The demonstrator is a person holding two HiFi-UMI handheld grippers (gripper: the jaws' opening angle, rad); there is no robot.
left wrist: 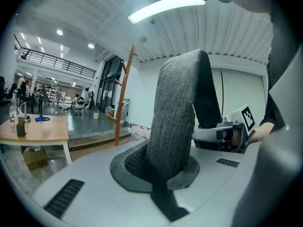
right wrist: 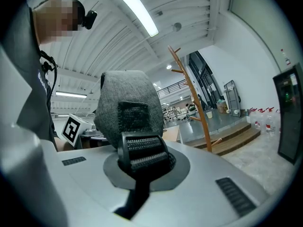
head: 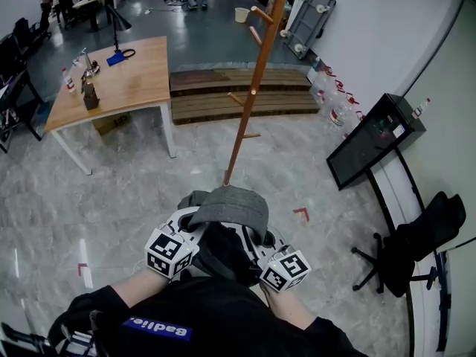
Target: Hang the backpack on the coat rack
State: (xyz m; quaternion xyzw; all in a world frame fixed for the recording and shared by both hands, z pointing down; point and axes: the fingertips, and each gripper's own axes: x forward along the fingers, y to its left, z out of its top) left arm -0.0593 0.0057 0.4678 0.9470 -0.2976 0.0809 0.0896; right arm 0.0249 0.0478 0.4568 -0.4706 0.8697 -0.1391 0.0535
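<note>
In the head view I hold the grey and black backpack (head: 229, 208) close to my body, just short of the foot of the tall wooden coat rack (head: 250, 95). My left gripper (head: 186, 238) and right gripper (head: 269, 256) sit on either side of it, their tips hidden under the fabric. In the left gripper view the left gripper (left wrist: 162, 186) is shut on a grey padded shoulder strap (left wrist: 176, 117) that stands up from the jaws. In the right gripper view the right gripper (right wrist: 138, 186) is shut on the other strap (right wrist: 125, 105) at its black buckle (right wrist: 143, 150). The rack (right wrist: 191, 96) rises beyond.
A wooden table (head: 119, 80) with small items stands at the back left. Low wooden steps (head: 201, 95) run behind the rack. A black screen on a stand (head: 372, 136), a black office chair (head: 420, 240) and water bottles (head: 336, 108) line the right wall.
</note>
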